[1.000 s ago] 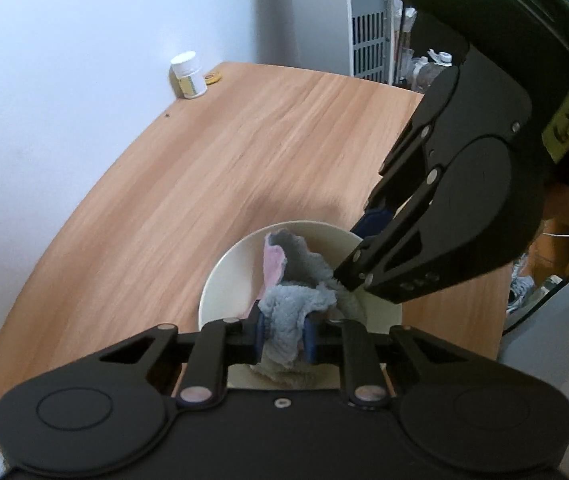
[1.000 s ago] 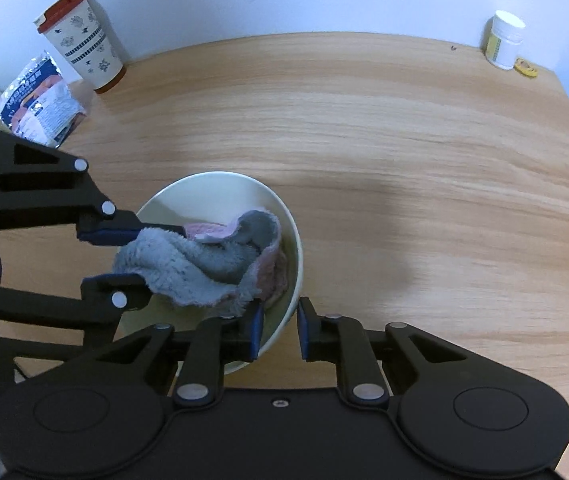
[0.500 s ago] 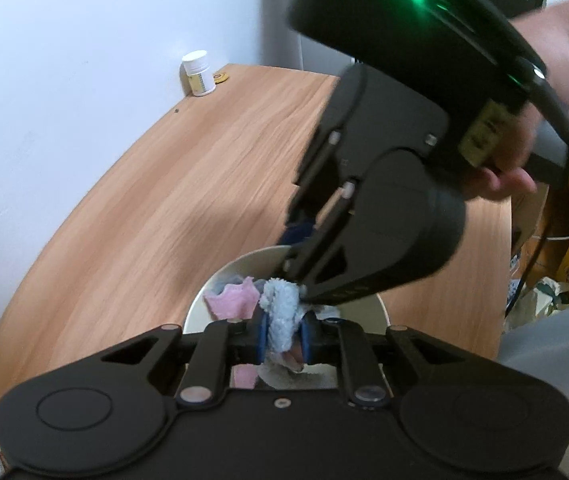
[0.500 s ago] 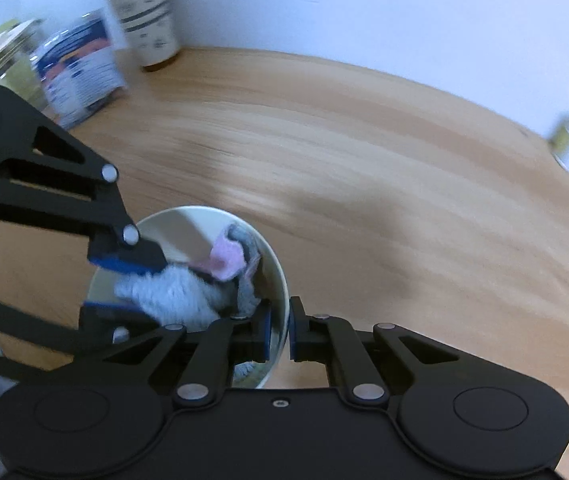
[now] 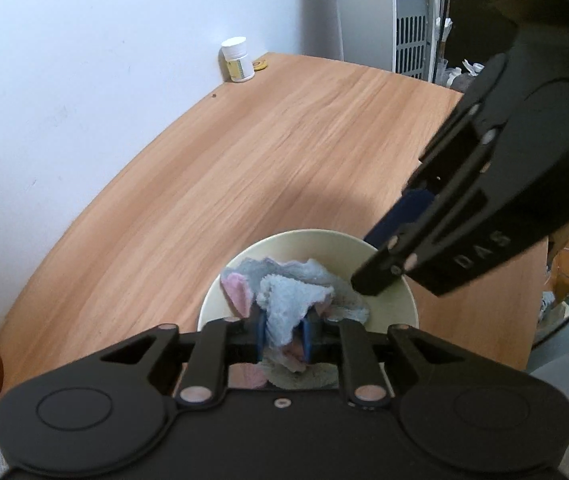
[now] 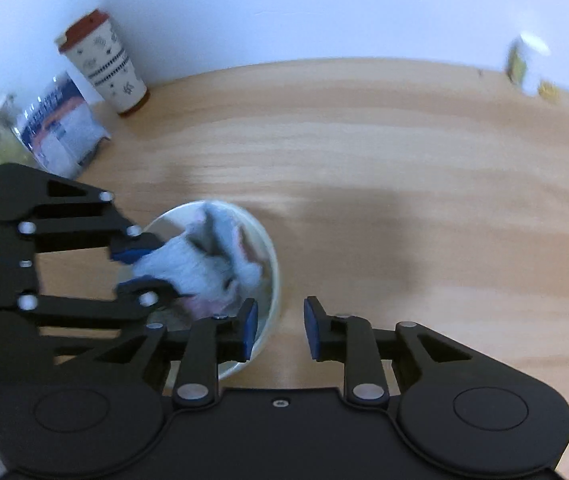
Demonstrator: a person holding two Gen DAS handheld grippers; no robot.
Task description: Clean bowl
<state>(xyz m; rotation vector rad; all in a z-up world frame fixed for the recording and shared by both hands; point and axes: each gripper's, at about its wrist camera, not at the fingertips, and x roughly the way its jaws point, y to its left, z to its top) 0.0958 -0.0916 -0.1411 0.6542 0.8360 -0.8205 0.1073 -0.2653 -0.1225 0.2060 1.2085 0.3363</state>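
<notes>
A cream bowl (image 5: 316, 237) stands on the wooden table (image 5: 284, 140), with a grey and pink cloth (image 5: 292, 292) bunched inside it. My left gripper (image 5: 282, 332) holds a fold of the cloth between its blue pads, and its jaws are opening slightly. In the right wrist view the left gripper (image 6: 152, 268) comes in from the left, over the bowl (image 6: 273, 264) and on the cloth (image 6: 196, 268). My right gripper (image 6: 280, 328) straddles the bowl's near rim. Its jaws are opening and neither pad touches the rim. The left wrist view has the right gripper (image 5: 384, 248) at the bowl's right edge.
A red-lidded paper cup (image 6: 104, 68) and a printed packet (image 6: 60, 128) stand at the table's back left by the white wall. A small white bottle (image 5: 237, 60) and a gold disc (image 5: 260, 65) sit in the far corner. The table's rounded edge (image 5: 532, 320) runs close behind the bowl.
The right gripper's jaws, shut on the bowl's rim before, have parted and let it go. The right gripper swung over the bowl and back. The left gripper kept the cloth.
</notes>
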